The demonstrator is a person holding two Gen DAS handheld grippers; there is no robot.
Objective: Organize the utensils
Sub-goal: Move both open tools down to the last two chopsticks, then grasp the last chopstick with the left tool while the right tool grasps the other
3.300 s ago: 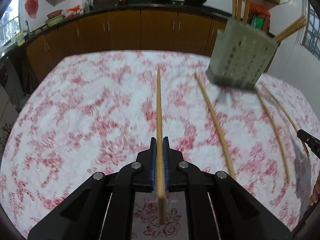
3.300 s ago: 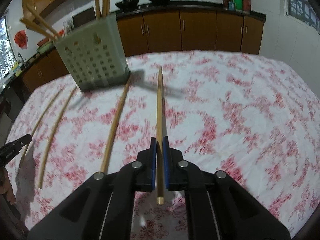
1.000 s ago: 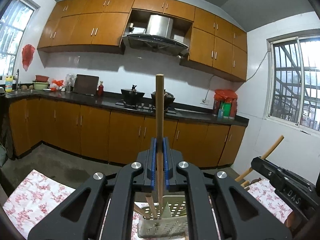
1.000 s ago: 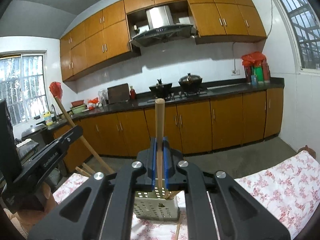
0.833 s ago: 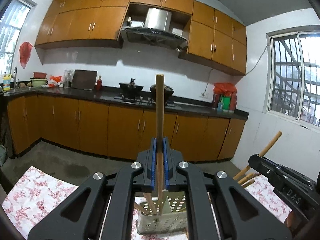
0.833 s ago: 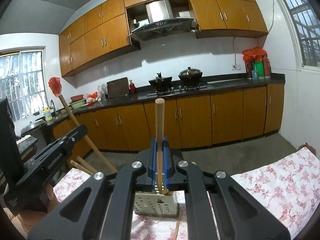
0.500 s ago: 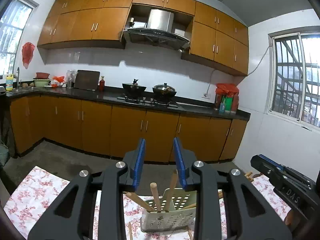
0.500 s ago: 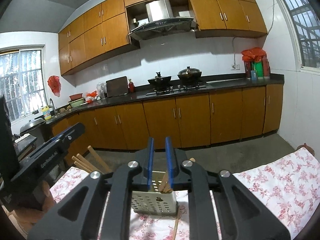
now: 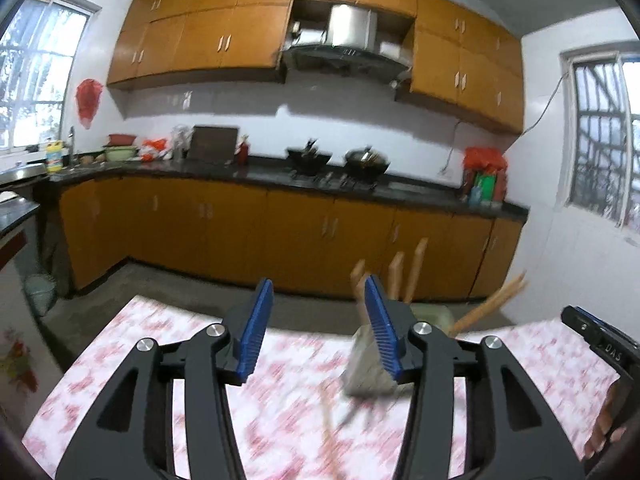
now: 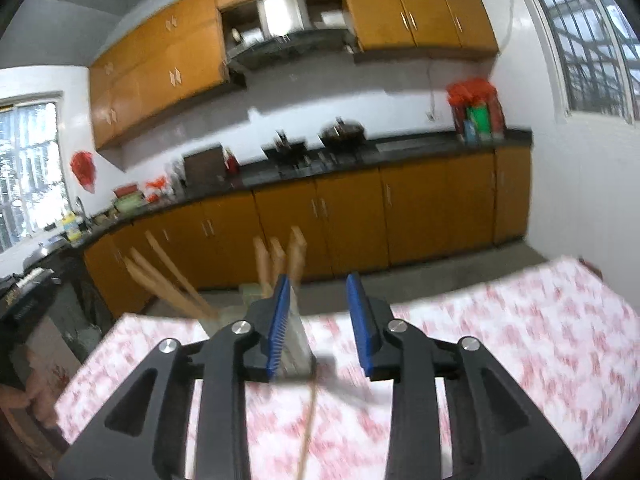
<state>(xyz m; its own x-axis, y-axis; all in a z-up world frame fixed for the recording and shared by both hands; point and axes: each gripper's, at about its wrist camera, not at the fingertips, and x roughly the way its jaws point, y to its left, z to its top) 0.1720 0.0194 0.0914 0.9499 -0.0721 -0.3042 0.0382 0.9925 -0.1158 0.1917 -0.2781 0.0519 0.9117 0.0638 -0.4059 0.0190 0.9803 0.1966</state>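
A pale perforated utensil holder point(image 9: 366, 368) stands on the flowered tablecloth point(image 9: 160, 356) with several wooden chopsticks point(image 9: 416, 268) upright in it. My left gripper point(image 9: 318, 328) is open and empty, above the table and left of the holder. My right gripper point(image 10: 320, 316) is open and empty; the holder point(image 10: 296, 340) shows behind its left finger, with chopsticks point(image 10: 280, 260) standing in it. One loose chopstick point(image 9: 330, 432) lies on the cloth in front of the holder, also seen in the right wrist view point(image 10: 310, 424). The right gripper's body point(image 9: 596, 340) shows at the left view's right edge.
The table's far edge point(image 10: 460, 300) drops to a grey floor. Brown cabinets with a dark counter point(image 9: 280, 184) line the far wall. A hand point(image 10: 24, 400) holds the other gripper at the right view's left edge. Both views are motion-blurred.
Both grippers opened and let their chopsticks drop into the holder. Both have since opened wider and tilted down toward the table; the holder has shifted right in the left view.
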